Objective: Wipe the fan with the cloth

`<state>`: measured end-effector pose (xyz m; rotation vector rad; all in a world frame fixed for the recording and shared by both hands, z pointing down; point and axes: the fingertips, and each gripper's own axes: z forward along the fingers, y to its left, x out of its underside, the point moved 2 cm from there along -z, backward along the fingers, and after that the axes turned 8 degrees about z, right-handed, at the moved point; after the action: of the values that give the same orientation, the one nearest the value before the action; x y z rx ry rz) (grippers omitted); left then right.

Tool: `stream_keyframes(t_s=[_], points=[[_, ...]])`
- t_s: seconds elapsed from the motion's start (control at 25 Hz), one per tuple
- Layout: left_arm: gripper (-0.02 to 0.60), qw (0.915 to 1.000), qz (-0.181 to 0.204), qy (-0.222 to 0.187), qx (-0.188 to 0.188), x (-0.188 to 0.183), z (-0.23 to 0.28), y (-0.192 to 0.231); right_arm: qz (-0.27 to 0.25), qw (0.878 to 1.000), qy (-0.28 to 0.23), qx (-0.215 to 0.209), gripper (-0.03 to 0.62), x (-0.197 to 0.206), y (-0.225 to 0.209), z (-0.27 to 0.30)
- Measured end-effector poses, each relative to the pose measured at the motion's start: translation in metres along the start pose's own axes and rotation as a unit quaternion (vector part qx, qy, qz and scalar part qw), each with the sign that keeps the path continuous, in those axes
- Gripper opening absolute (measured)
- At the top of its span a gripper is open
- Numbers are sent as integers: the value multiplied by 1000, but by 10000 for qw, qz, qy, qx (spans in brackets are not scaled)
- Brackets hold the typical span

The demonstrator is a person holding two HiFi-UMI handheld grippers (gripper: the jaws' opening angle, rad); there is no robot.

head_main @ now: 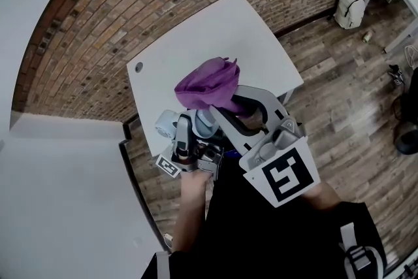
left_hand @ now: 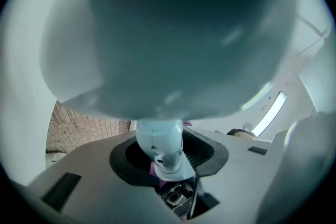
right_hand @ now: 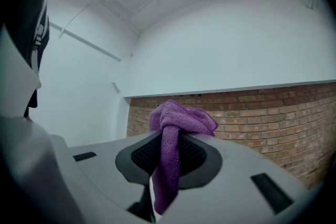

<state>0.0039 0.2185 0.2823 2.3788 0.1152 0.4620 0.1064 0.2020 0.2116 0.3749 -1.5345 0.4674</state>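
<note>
- Left gripper (head_main: 192, 140): jaws clamped on stem of pale fan (left_hand: 160, 147). Fan head seen close above jaws, at near edge of white table (head_main: 196, 36).
- Right gripper (right_hand: 168, 157): jaws clamped on purple cloth (right_hand: 181, 118). Cloth bunched above pads, held just beside fan.

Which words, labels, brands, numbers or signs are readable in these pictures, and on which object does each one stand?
No words, brands or numbers are readable in any view.
Large square marker: black-and-white pattern, no letters.
Small square marker: same kind, too small to make out.
</note>
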Motion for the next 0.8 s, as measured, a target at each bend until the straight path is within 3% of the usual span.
stream_keyframes(t_s=[0.16, 0.32, 0.4, 0.52, 0.6, 0.68, 0.8], points=[[158, 9991, -213, -366, 39, -7, 4, 1, -502, 9949, 313, -822, 72, 14, 37, 5], [158, 9978, -279, -597, 1, -14, 7, 2, -900, 9889, 515, -1063, 72, 30, 53, -5], [158, 9979, -224, -613, -16, -17, 5, 2, -902, 9829, 813, -1386, 72, 42, 53, -15], [158, 9975, -204, -679, 11, -24, 2, 3, -281, 9839, 884, -1528, 72, 55, 28, -24], [158, 9980, -117, -614, 55, -25, 3, 0, 628, 9904, 458, -1141, 72, 44, -1, -25], [158, 9986, -85, -512, 123, -21, 7, -3, 1286, 9867, -74, -991, 72, 20, -16, -27], [158, 9993, -73, -326, 180, -11, 13, -5, 1218, 9824, -218, -1398, 72, 1, 4, -18]])
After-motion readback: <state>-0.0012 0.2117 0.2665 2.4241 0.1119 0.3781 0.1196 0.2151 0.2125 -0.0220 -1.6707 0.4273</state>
